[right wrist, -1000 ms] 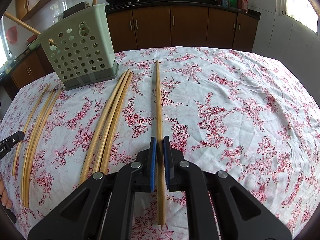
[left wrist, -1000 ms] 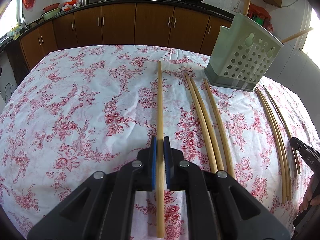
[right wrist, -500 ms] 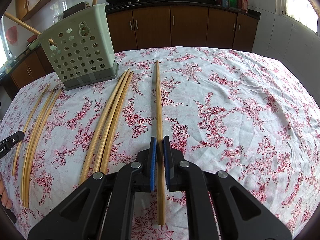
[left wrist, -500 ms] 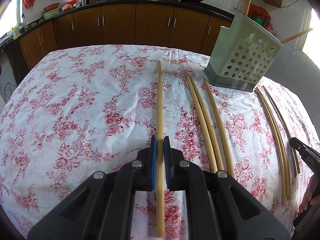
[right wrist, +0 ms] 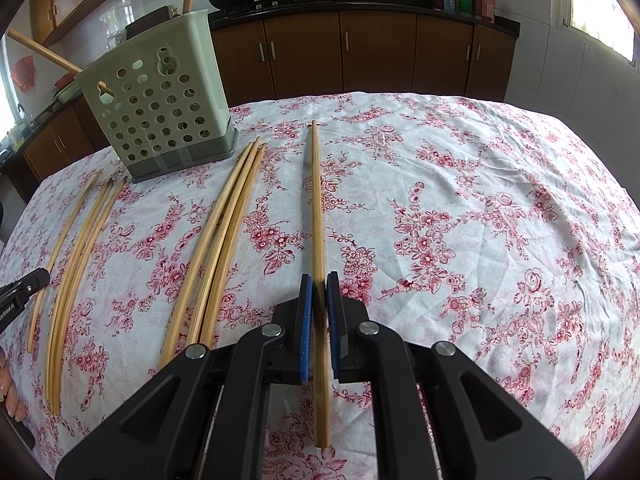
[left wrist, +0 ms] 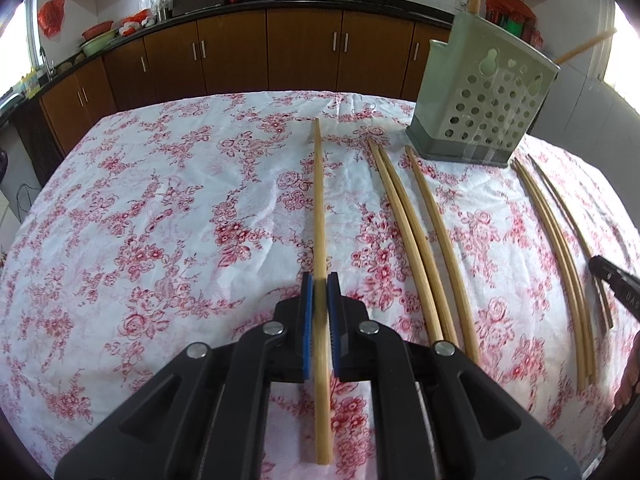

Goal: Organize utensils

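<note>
My left gripper [left wrist: 319, 280] is shut on a long bamboo chopstick [left wrist: 319, 208] that points forward over the flowered tablecloth [left wrist: 160, 220]. My right gripper [right wrist: 319, 280] is shut on another bamboo chopstick [right wrist: 316, 200]. A pale green perforated utensil holder [left wrist: 480, 116] stands at the far right in the left wrist view and at the far left in the right wrist view [right wrist: 156, 104], with two chopsticks sticking out of it. Several loose chopsticks [left wrist: 416, 232] lie on the cloth beside each held one, as the right wrist view [right wrist: 216, 236] also shows.
Another group of chopsticks [right wrist: 76, 256] lies between the two grippers. The other gripper's tip shows at each view's edge [left wrist: 612, 280] [right wrist: 20, 292]. Brown kitchen cabinets [left wrist: 304, 52] with woks on the counter stand behind the table.
</note>
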{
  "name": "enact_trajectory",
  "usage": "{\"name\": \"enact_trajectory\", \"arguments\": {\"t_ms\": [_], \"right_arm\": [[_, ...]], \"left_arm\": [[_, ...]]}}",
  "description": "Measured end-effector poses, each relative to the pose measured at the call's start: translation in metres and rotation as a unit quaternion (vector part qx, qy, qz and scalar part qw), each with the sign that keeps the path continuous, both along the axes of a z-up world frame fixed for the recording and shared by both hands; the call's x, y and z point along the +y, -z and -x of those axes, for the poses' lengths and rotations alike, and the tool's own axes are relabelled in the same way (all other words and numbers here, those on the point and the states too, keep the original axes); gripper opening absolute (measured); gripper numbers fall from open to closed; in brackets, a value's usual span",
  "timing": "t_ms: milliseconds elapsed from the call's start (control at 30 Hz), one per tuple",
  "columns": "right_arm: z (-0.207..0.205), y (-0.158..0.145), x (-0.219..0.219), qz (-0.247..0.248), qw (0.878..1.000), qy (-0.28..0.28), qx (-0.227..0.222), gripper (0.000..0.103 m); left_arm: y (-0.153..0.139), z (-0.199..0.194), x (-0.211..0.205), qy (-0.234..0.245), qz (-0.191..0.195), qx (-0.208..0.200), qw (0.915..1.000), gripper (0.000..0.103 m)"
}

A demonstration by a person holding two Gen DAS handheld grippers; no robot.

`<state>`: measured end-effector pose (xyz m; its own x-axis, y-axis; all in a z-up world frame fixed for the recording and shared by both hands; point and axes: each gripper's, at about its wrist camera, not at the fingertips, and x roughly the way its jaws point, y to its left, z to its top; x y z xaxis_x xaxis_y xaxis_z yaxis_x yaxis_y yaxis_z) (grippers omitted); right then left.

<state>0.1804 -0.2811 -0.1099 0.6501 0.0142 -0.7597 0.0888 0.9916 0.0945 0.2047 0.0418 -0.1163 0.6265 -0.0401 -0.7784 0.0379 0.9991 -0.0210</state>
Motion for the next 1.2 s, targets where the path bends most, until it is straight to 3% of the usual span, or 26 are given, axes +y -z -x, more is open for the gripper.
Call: {"name": "enact_trajectory", "arguments": {"t_ms": [467, 567, 867, 1200], "right_arm": [[0.002, 0.000, 0.000, 0.002, 1.000, -0.001, 0.000, 0.008], [0.006, -0.012, -0.001, 0.004, 1.000, 0.001, -0.013, 0.008], [0.029, -0.095, -0.011, -0.014, 0.991, 0.009, -0.136, 0.008], [0.031, -0.144, -0.006, -0.023, 0.978, -0.005, -0.205, 0.008]], "left_arm": [[-0.001, 0.012, -0.005, 0.005, -0.024, 0.000, 0.9997, 0.008], [-0.010, 0.017, -0.004, 0.014, -0.022, -0.006, 0.9997, 0.008], [-0.098, 0.040, 0.005, 0.026, 0.030, -0.115, 0.9926, 0.008], [-0.170, 0.045, 0.002, 0.048, 0.058, -0.188, 0.9793, 0.008]]}}
